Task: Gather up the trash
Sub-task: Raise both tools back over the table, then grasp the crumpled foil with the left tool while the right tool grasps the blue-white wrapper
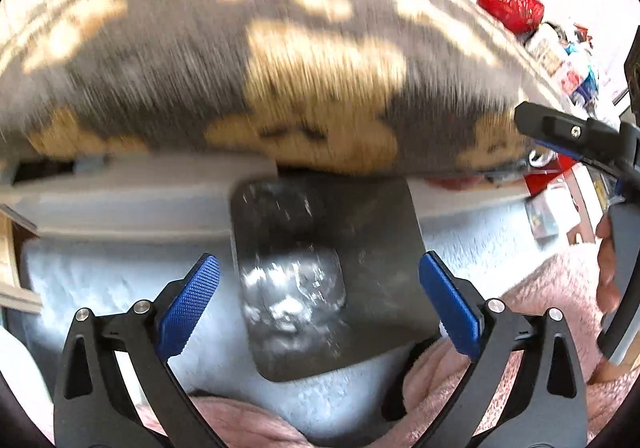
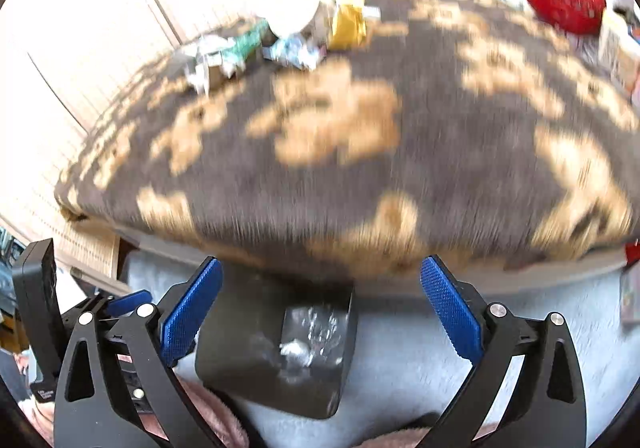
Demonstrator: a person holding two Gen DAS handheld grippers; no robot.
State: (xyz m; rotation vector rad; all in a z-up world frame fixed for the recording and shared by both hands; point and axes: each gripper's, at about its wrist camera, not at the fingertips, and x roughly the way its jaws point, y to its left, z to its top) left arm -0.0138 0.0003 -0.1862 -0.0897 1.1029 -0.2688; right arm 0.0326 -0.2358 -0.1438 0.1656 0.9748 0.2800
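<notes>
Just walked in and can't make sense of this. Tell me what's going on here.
A person is collecting trash with a handheld gripper in each hand. Both the left gripper and the right gripper are open and hold nothing, poised over a dark bin on the floor beside the bed, with crumpled shiny trash inside. More litter lies at the far side of the brown patterned blanket, not yet picked up. The pictures are motion-blurred.

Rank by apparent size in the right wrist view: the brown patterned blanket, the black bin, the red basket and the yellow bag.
1. brown patterned blanket, by far the largest.
2. black bin, though it sits nearest the camera, which inflates it.
3. red basket and yellow bag: similar, both far and blurred, so not ranked.
</notes>
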